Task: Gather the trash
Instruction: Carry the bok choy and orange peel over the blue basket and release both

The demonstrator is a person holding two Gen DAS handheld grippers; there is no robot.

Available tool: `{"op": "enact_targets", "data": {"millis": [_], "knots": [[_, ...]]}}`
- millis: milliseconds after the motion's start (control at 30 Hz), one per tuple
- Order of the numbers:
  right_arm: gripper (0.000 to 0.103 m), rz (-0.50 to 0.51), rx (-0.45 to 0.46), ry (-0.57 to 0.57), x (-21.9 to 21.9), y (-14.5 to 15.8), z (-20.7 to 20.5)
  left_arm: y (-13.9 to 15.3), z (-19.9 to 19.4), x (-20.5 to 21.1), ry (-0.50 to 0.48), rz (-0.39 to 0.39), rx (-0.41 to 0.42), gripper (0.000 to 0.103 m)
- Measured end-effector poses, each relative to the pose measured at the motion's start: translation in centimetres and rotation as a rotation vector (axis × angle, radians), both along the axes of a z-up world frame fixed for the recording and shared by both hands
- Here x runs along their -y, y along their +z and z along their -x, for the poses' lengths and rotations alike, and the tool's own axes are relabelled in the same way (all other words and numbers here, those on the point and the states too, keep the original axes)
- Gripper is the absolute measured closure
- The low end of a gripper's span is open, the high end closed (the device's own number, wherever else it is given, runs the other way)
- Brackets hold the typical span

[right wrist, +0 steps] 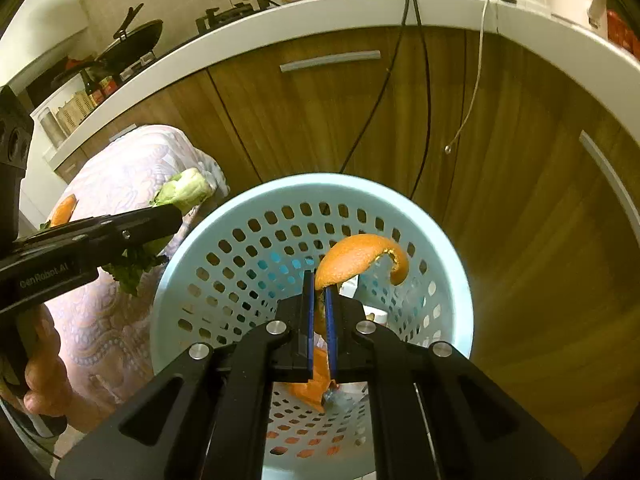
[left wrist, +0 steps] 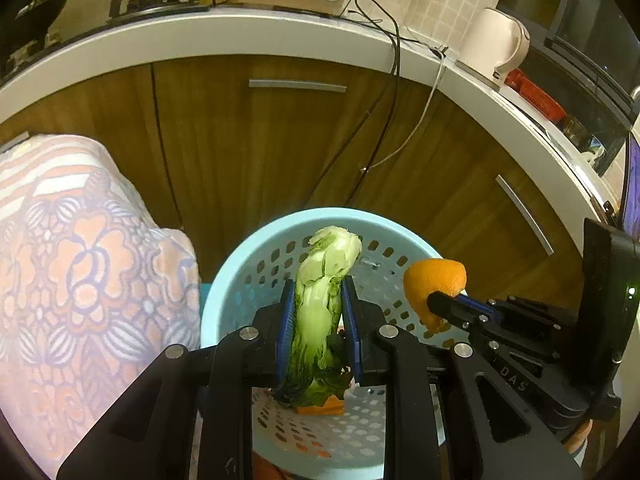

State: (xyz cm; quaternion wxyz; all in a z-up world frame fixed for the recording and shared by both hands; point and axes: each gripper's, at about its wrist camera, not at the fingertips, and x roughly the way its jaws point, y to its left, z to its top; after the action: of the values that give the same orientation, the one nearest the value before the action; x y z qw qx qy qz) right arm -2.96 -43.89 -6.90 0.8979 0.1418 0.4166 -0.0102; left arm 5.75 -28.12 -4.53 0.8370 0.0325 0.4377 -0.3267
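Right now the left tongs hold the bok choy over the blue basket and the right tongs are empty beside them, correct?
Not quite. The right tongs are not empty: they are shut on a curl of orange peel, as the right wrist view shows. The left tongs do hold the bok choy over the blue basket.

Left wrist view is taken from behind the left gripper [left wrist: 318, 308], angled down and forward over the perforated bin [left wrist: 224, 280], close above its rim. Right wrist view is taken likewise along the right gripper [right wrist: 319, 294], looking down into the bin [right wrist: 168, 264]. Shared by both: the bin, wooden cabinet doors [left wrist: 280, 152], white counter edge [left wrist: 224, 36]. Each gripper is seen sideways in the other's view.
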Motion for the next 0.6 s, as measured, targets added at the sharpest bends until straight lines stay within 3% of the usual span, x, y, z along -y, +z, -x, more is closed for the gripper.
{"op": "enact_targets", "data": {"millis": [233, 400, 600], "knots": [[0.099, -0.003, -0.047, 0.012, -0.1, -0.9, -0.1, -0.8, 0.0, 0.7, -0.02, -0.025, -0.013, 0.075], [0.096, -0.006, -0.071, 0.007, 0.1, -1.4, -0.1, -0.5, 0.3, 0.1, -0.009, -0.021, 0.005, 0.057], [0.09, -0.011, -0.067, 0.012, -0.1, -1.2, -0.1, 0.4, 0.1, -2.1, 0.035, 0.019, 0.011, 0.054]]}}
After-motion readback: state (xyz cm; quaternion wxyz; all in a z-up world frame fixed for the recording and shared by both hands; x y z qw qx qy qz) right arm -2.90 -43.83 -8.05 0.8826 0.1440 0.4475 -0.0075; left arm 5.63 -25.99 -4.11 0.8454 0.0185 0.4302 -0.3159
